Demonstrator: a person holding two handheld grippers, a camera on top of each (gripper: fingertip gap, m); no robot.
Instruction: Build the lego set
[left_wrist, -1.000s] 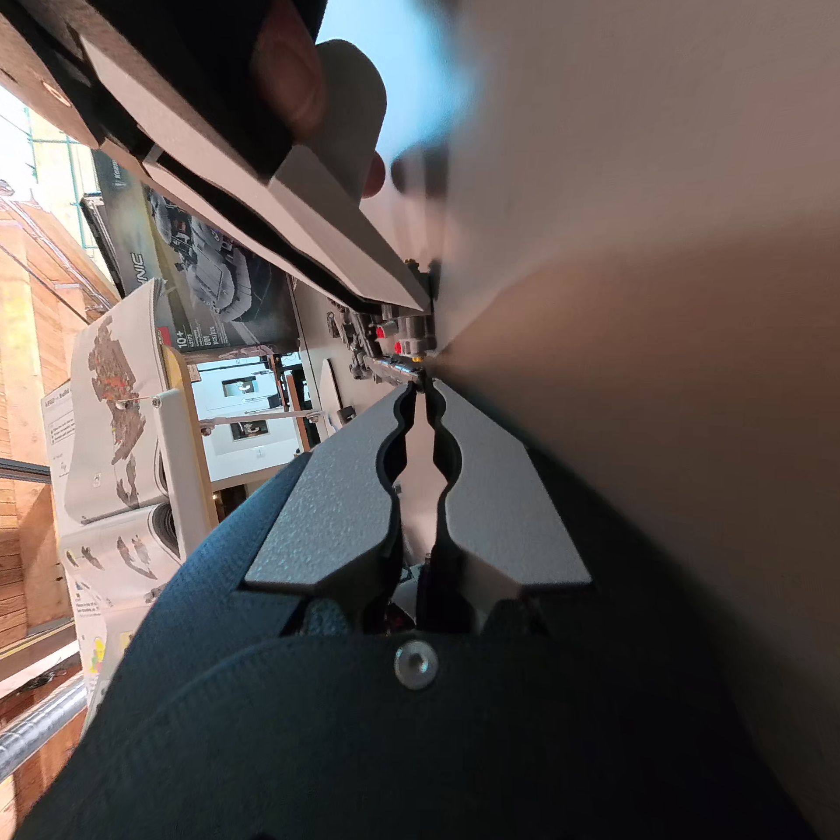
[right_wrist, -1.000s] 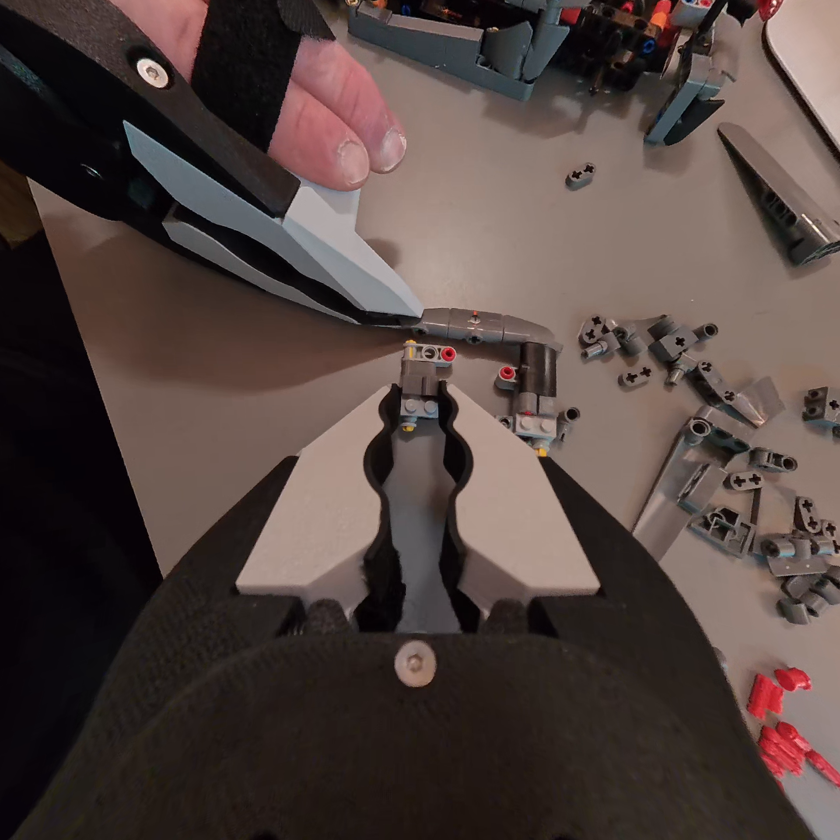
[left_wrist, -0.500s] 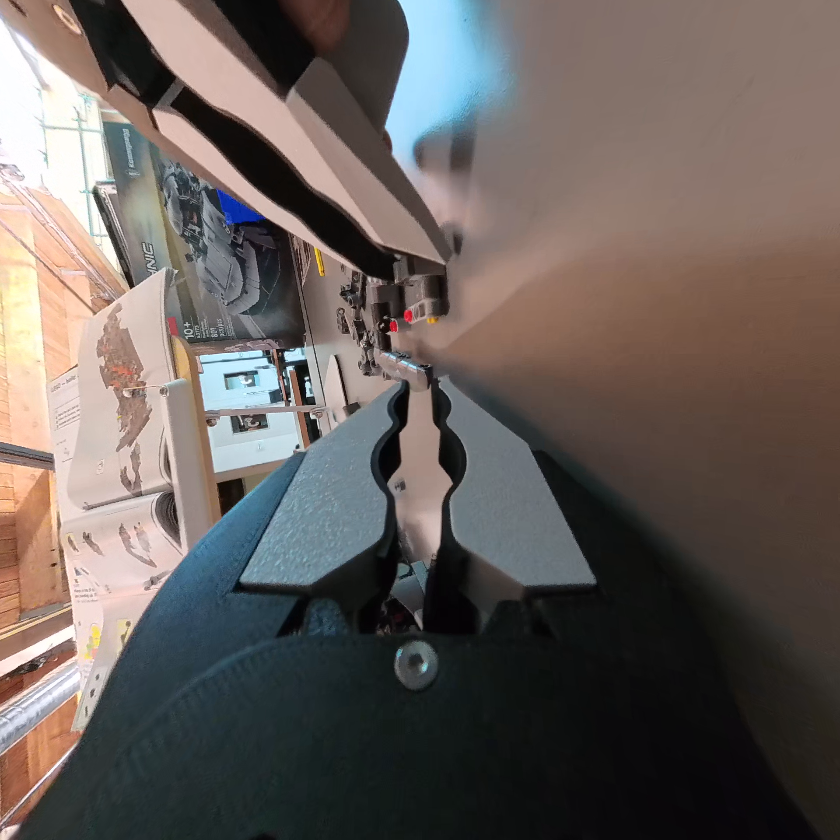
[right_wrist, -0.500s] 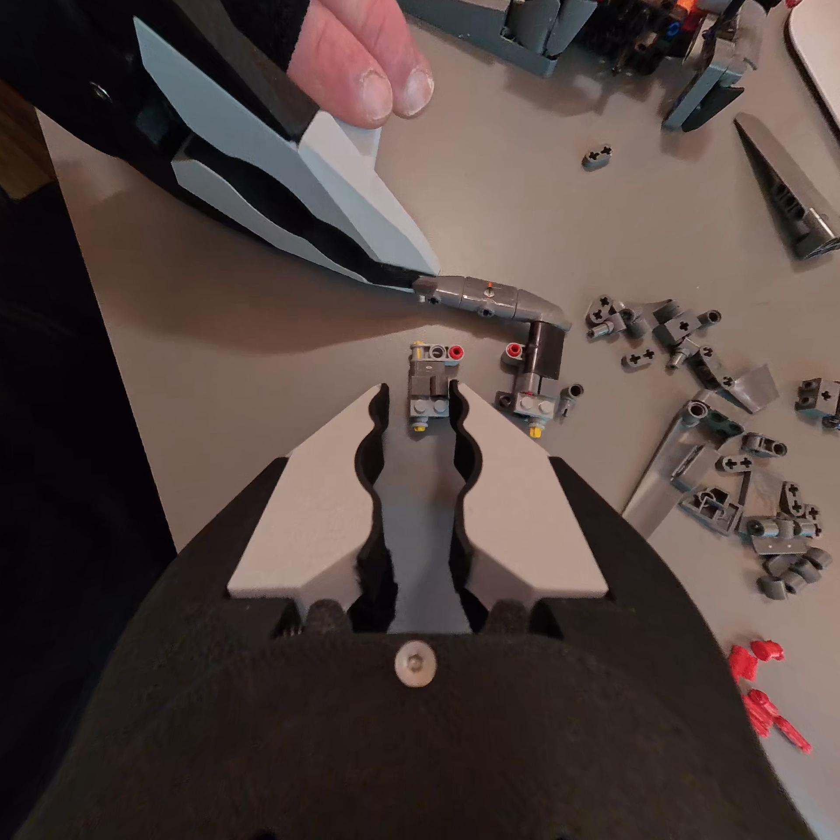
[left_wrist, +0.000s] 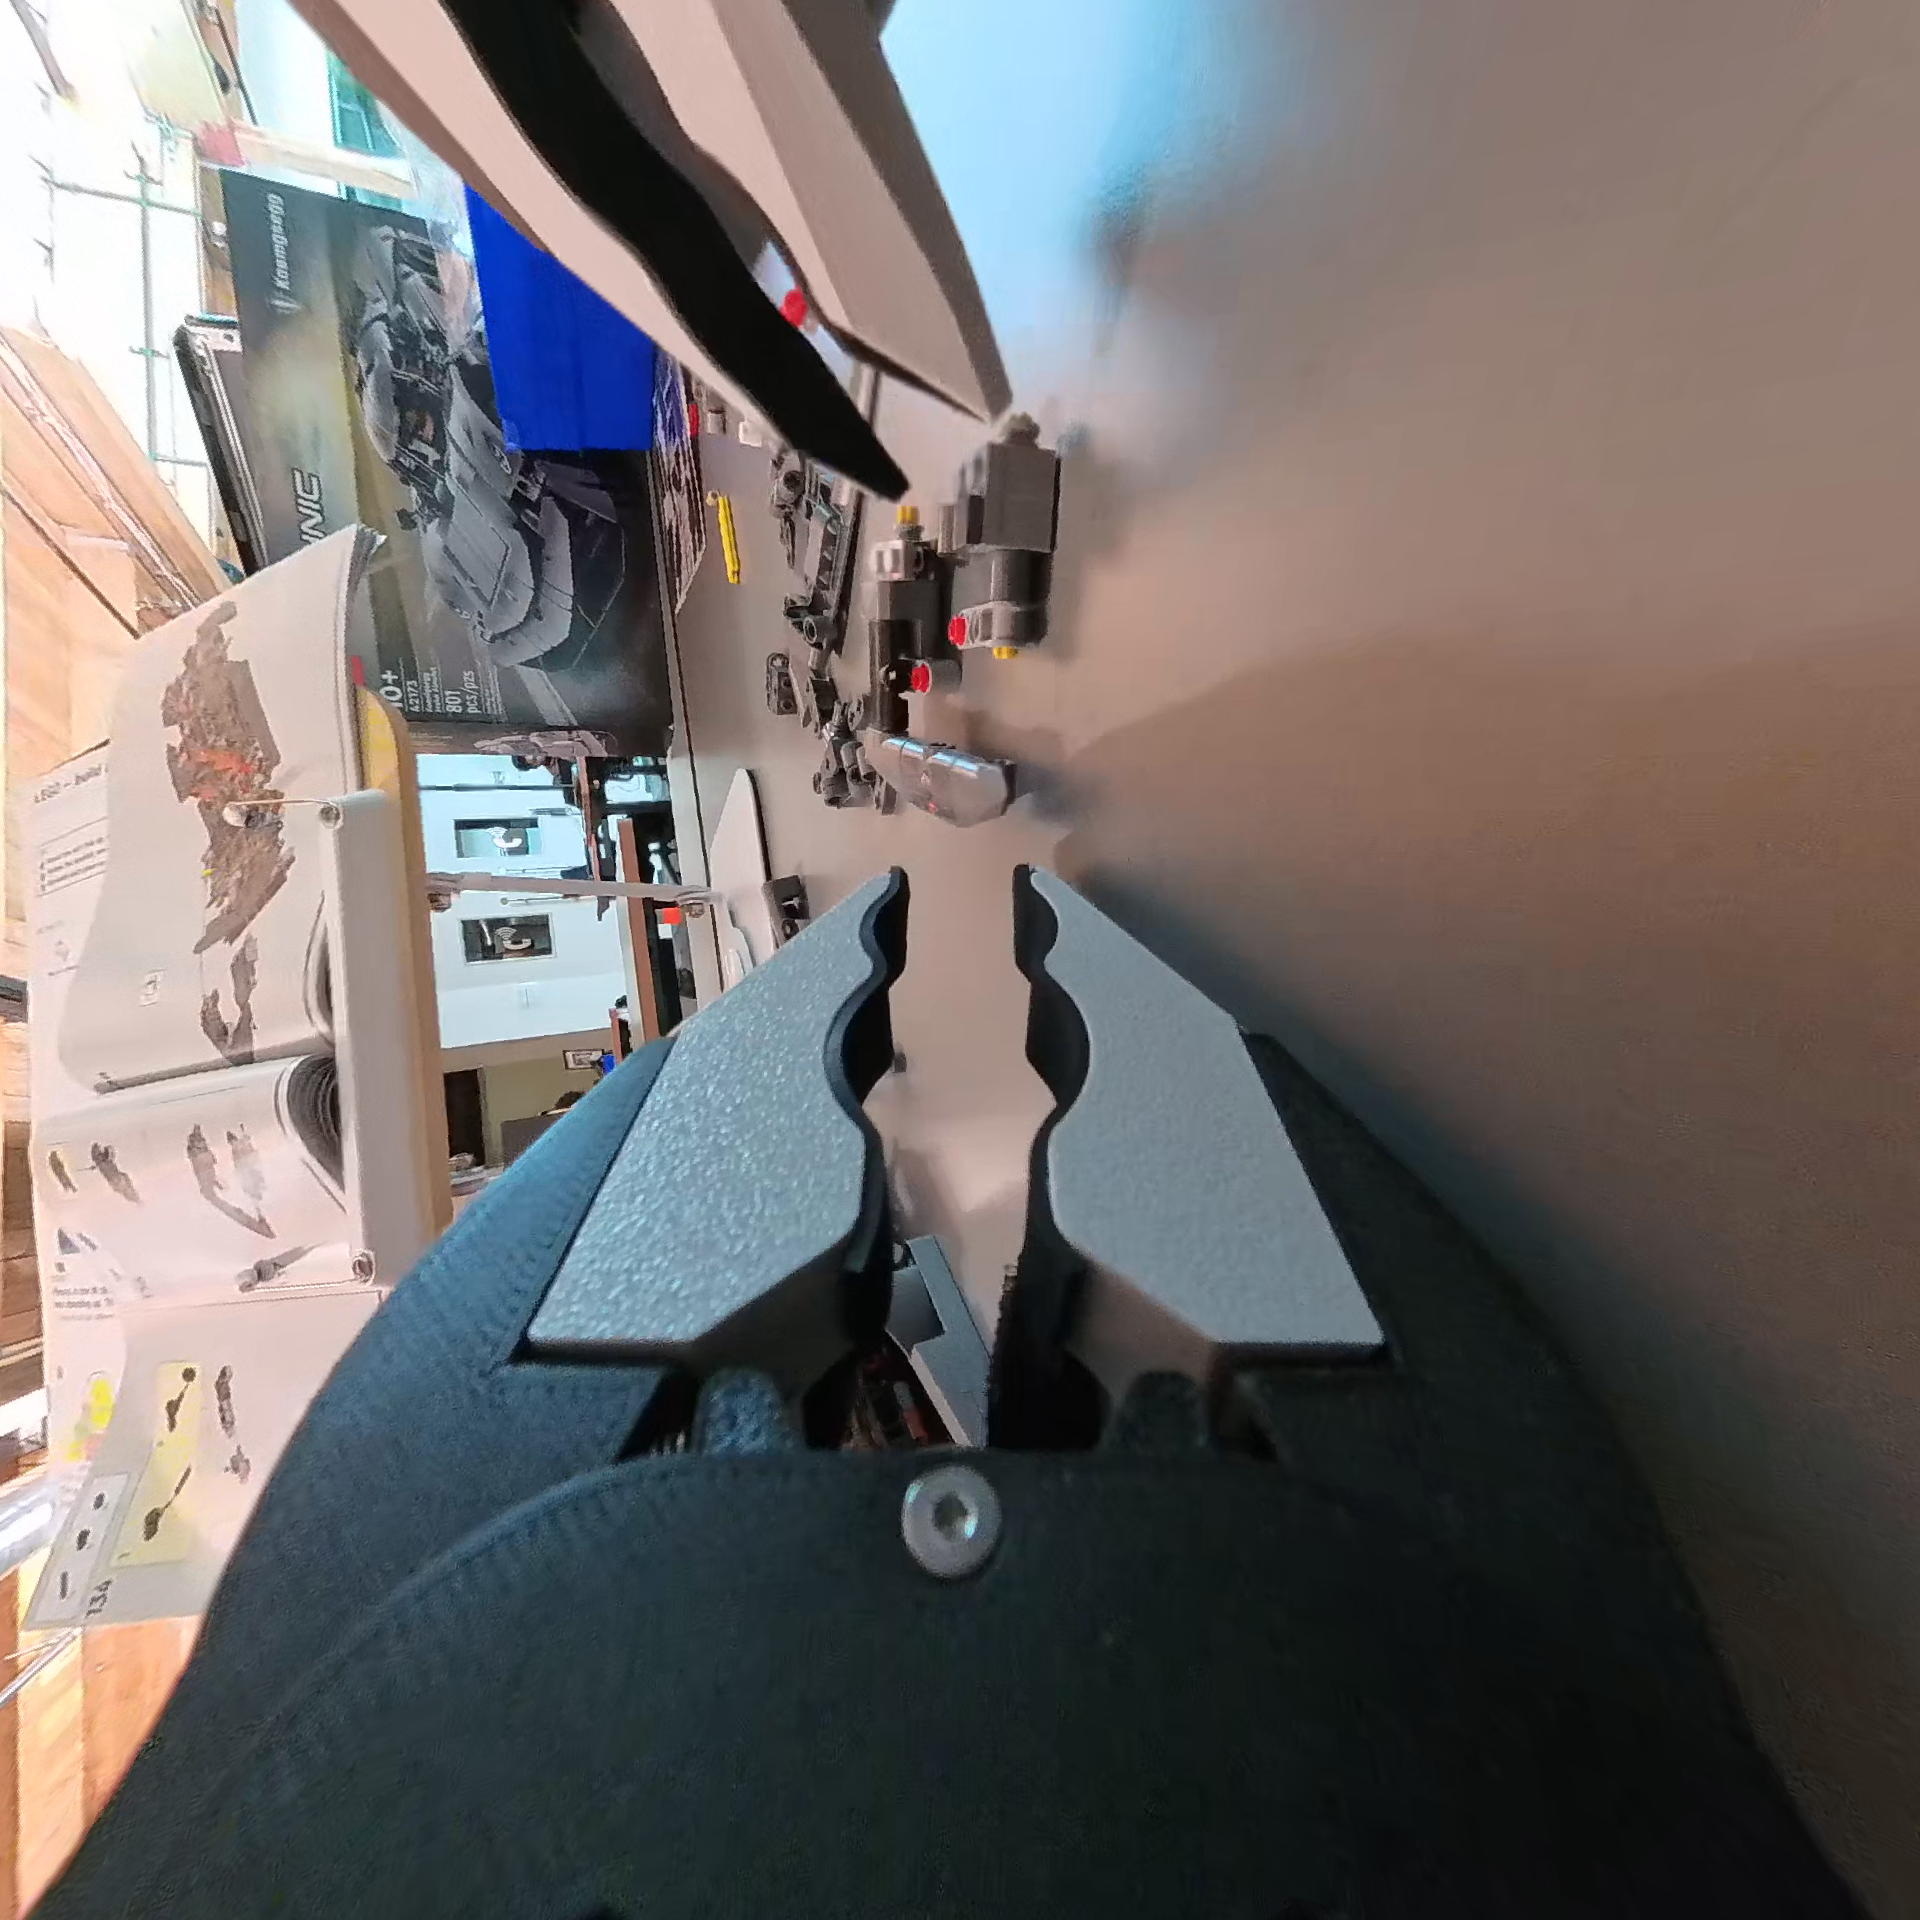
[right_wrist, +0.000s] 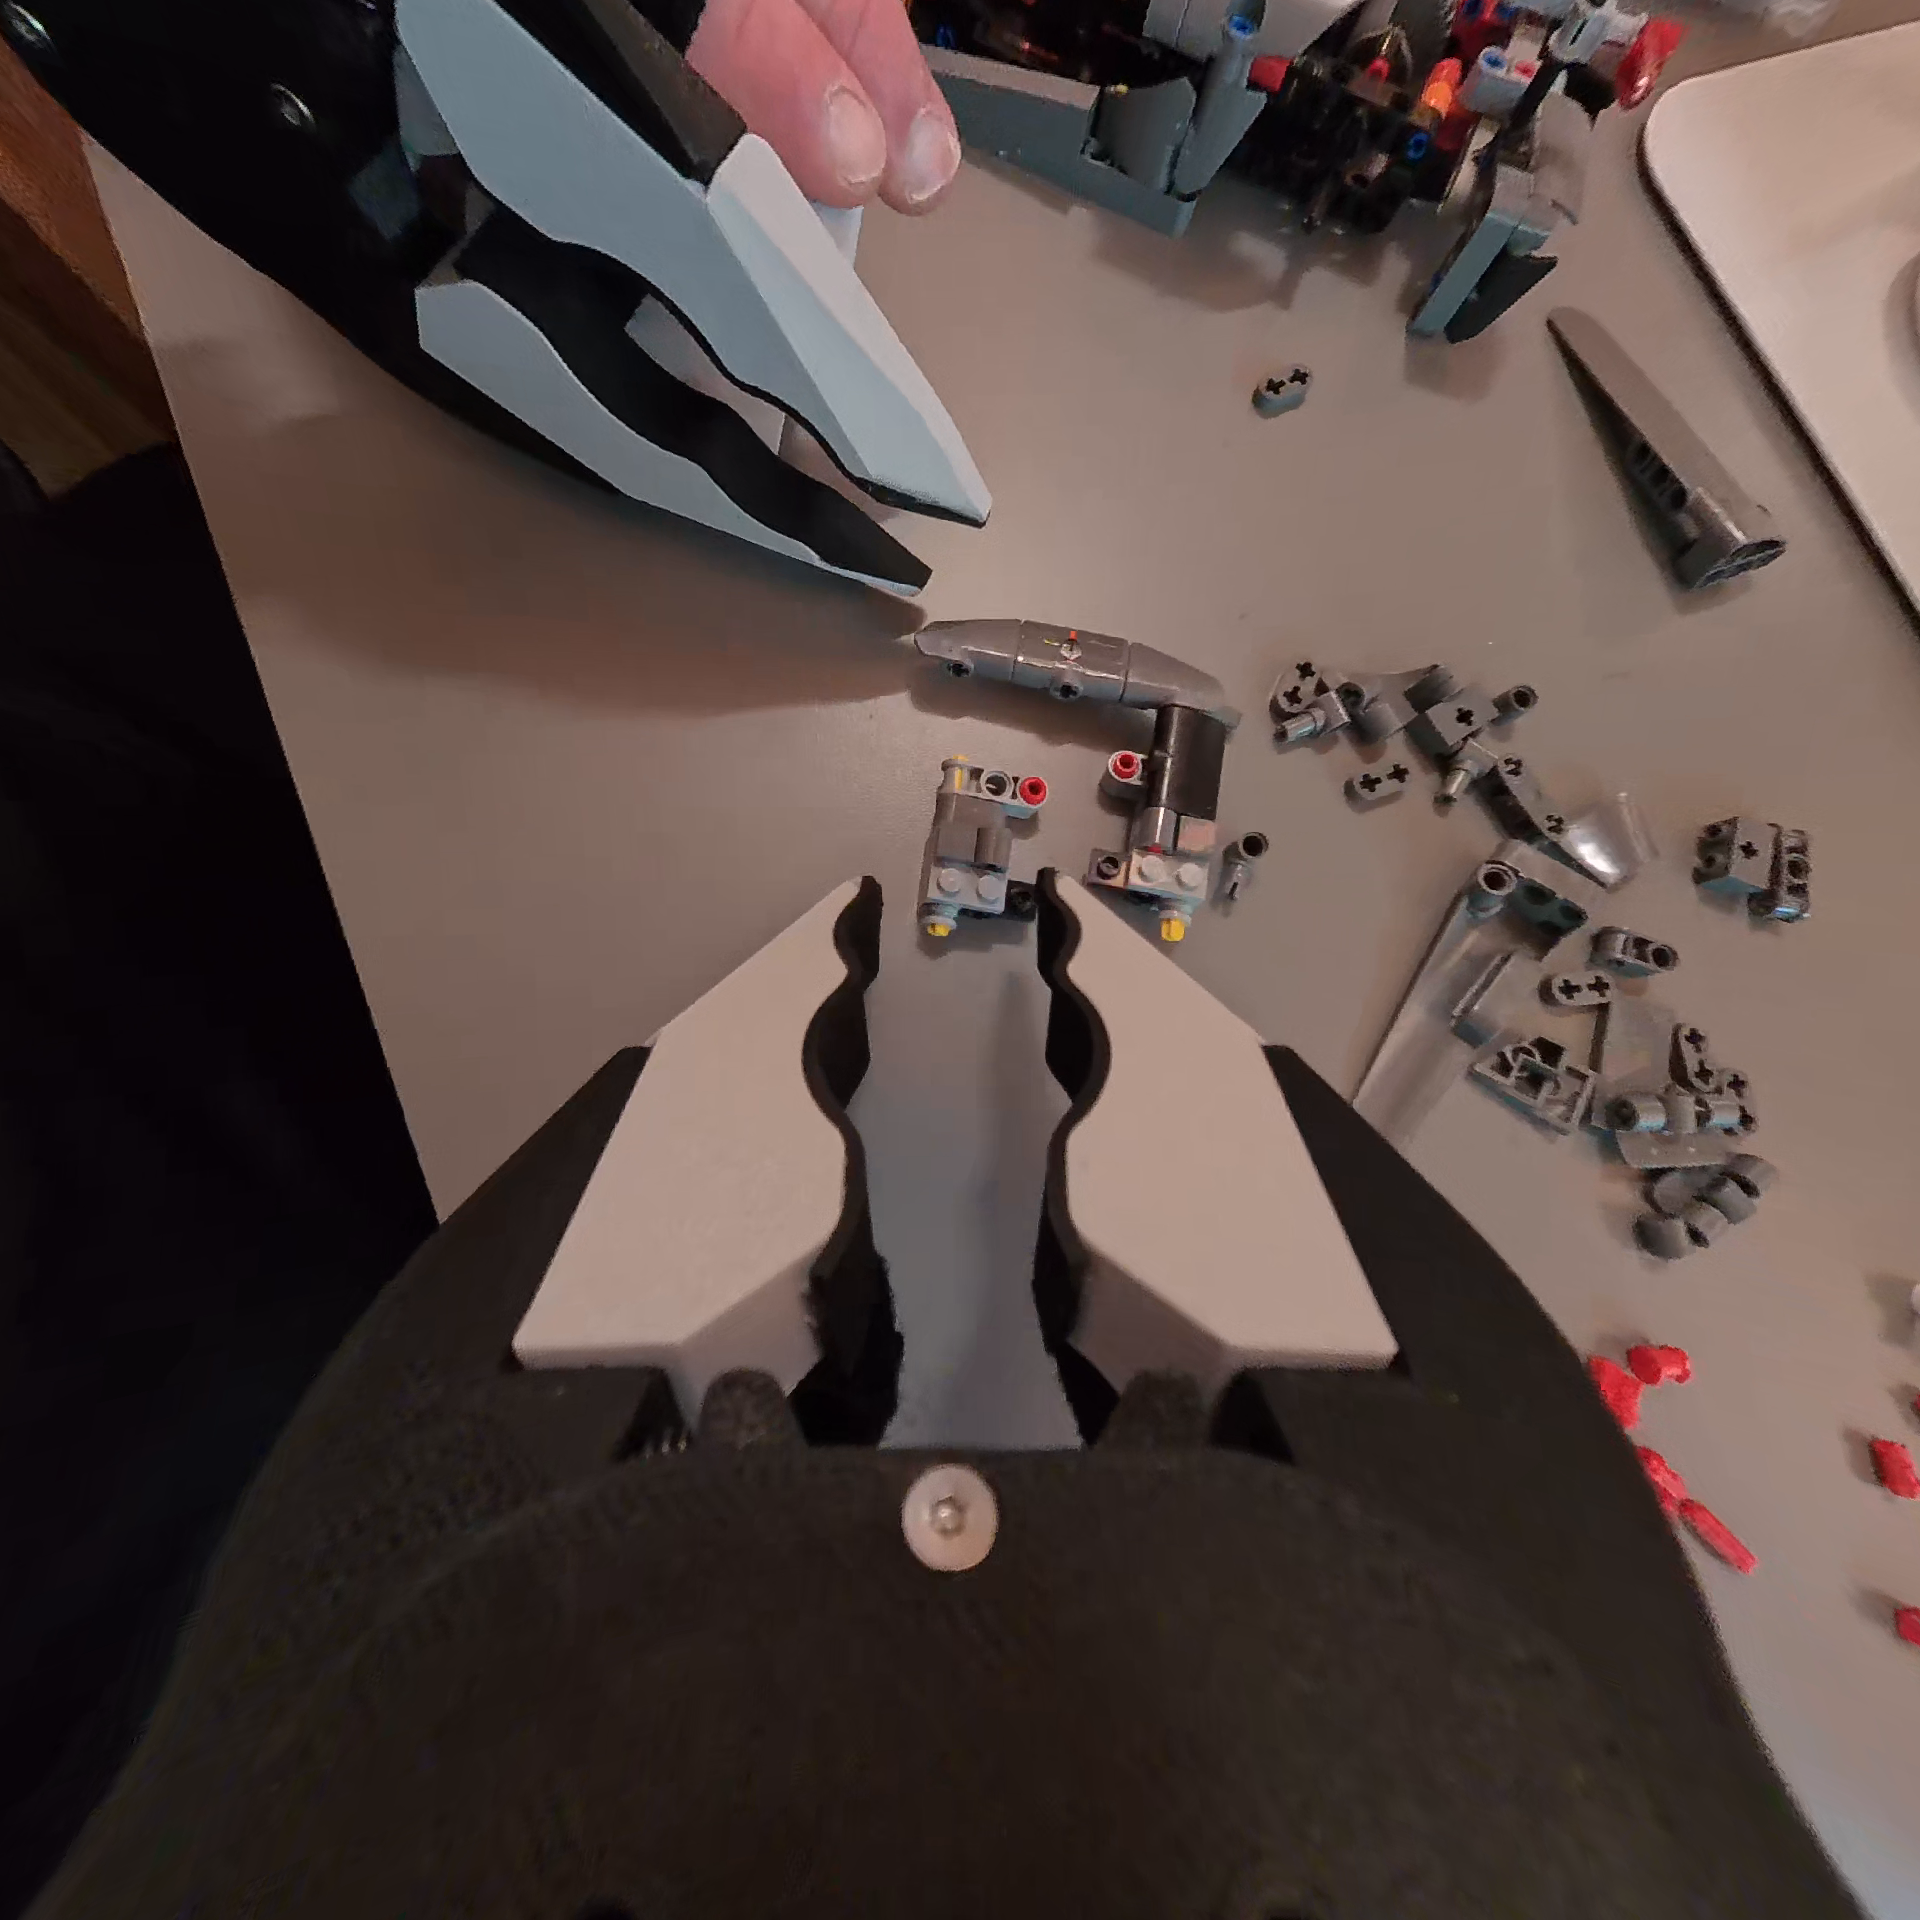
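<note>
My right gripper (right_wrist: 956, 894) has its fingers spread and holds nothing; only bare grey table (right_wrist: 644, 831) shows between the pads. Just past its tips lies a small grey brick assembly (right_wrist: 977, 847) with a red pin and a yellow pin, its near end level with the tips and close to the right fingertip (right_wrist: 1049, 904), though I cannot tell whether they touch. Beside it sits a second small assembly with a black cylinder (right_wrist: 1169, 821), joined at its far end to a long grey tapered piece (right_wrist: 1070, 665). My left gripper (left_wrist: 961, 883) is also released and grasps nothing; in the right wrist view its tips hover just short of the tapered piece's pointed end, apart from it, with a person's hand (right_wrist: 831, 94) on the gripper body. Farther right are loose grey connectors (right_wrist: 1455, 748), a dark wedge panel (right_wrist: 1662, 468) and red bits (right_wrist: 1683, 1455); a partly built model (right_wrist: 1299, 125) stands at the far edge. The left wrist view shows an open instruction booklet (left_wrist: 208, 935) and a product box (left_wrist: 447, 468).
</note>
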